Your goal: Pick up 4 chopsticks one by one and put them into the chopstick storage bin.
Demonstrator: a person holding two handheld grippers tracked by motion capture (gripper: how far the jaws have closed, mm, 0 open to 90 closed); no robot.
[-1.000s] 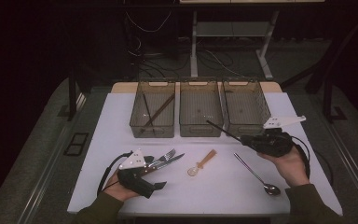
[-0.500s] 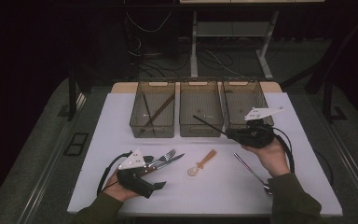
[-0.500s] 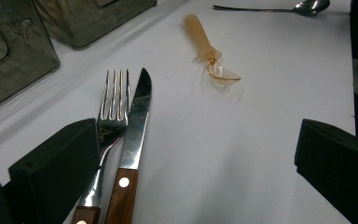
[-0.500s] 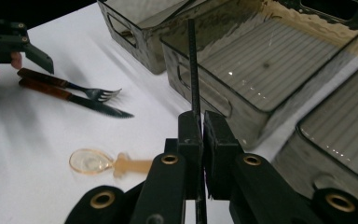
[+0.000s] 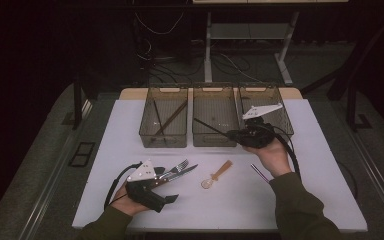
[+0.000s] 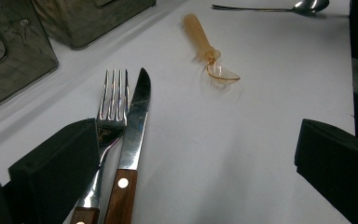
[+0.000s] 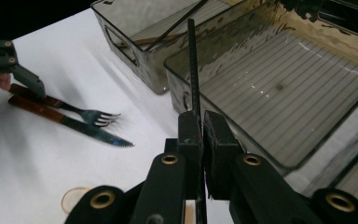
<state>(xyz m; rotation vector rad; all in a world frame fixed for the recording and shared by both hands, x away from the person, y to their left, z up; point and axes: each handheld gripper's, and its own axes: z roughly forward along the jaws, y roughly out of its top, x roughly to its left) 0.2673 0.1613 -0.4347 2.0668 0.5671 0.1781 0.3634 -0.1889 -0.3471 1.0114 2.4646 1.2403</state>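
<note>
Just now the right hand-held gripper (image 5: 230, 134) hangs over the front edge of the middle bin (image 5: 215, 102), its jaws clamped together on a thin black chopstick (image 5: 209, 126) that slants up and out over that bin's ribbed floor. In the right gripper view the stick (image 7: 192, 60) runs straight up from between the two pads. The left hand-held gripper (image 5: 172, 172) rests low on the white tabletop (image 5: 130, 120), jaws apart, with the wooden-handled fork (image 6: 112, 107) and serrated knife (image 6: 135, 121) lying side by side between them; the fork's neck lies against the left pad, the other pad stands well clear.

Three smoky translucent bins sit in a row at the tabletop's far edge. The left bin (image 5: 164, 137) already holds several dark sticks laid crosswise; the right bin (image 5: 280, 112) is partly covered by the gripper's grey plate. An amber plastic spoon (image 5: 217, 175) lies in the open between the two hands, and a steel spoon (image 6: 279, 7) lies beyond it, near the right hand (image 5: 272, 157). Nothing stands between the chopstick and the bins. No writing or brand mark can be read anywhere.
</note>
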